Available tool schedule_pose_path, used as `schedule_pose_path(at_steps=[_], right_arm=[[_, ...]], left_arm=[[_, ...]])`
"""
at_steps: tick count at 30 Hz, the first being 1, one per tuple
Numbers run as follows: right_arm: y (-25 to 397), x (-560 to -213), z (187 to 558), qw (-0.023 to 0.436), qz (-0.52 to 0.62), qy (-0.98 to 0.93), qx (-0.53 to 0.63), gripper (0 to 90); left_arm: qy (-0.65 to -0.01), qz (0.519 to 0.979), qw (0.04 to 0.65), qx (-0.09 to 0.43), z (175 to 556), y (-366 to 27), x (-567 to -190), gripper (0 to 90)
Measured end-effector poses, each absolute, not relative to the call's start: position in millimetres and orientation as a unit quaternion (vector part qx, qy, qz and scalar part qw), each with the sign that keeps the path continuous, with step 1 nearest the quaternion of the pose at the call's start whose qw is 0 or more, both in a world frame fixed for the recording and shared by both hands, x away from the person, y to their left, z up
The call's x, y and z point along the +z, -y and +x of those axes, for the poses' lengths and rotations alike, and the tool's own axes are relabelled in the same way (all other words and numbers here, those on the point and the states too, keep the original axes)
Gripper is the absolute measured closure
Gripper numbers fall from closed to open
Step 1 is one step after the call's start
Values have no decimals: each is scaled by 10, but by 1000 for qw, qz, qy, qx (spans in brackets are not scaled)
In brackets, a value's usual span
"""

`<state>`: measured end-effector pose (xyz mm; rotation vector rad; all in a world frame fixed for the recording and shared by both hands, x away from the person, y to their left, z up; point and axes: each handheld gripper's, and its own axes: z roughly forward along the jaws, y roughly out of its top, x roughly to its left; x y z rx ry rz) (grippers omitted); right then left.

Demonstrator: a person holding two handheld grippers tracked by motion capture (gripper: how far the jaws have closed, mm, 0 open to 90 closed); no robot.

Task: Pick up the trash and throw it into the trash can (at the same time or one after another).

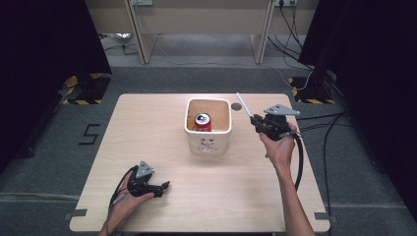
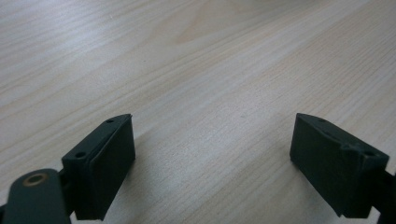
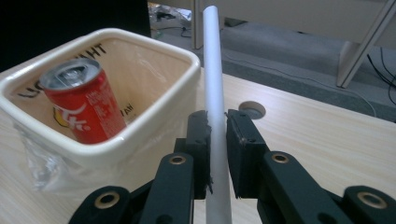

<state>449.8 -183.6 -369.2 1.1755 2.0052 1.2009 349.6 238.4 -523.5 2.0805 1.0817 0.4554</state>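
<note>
A cream square bin (image 1: 208, 141) (image 3: 154, 109) stands mid-table with a red soda can (image 1: 202, 122) (image 3: 81, 103) upright inside it. My right gripper (image 1: 256, 122) (image 3: 216, 140) hovers just right of the bin, shut on a white straw (image 1: 244, 104) (image 3: 215, 79) that sticks up and away past the jaws. My left gripper (image 1: 164, 186) (image 2: 212, 154) rests low over the bare wood near the front left of the table, open, with nothing between its fingers (image 2: 105, 161).
The wooden table (image 1: 147, 147) has a round cable hole (image 1: 236, 106) (image 3: 252, 110) behind the bin. Black cables (image 1: 324, 123) trail off the right side. Desk legs and dark curtains stand beyond the far edge.
</note>
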Motion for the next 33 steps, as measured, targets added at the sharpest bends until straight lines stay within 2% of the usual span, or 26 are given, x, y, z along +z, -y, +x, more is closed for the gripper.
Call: schedule_pose_path(at_steps=[18, 33], right_arm=[[1351, -3327, 4762, 248, 400, -756, 455, 796], [892, -3276, 5028, 223, 384, -771, 457, 795]], left_arm=[[-421, 810, 368, 177, 3497, -2385, -5235, 131], [-420, 811, 367, 176, 3497, -2388, -5234, 132]])
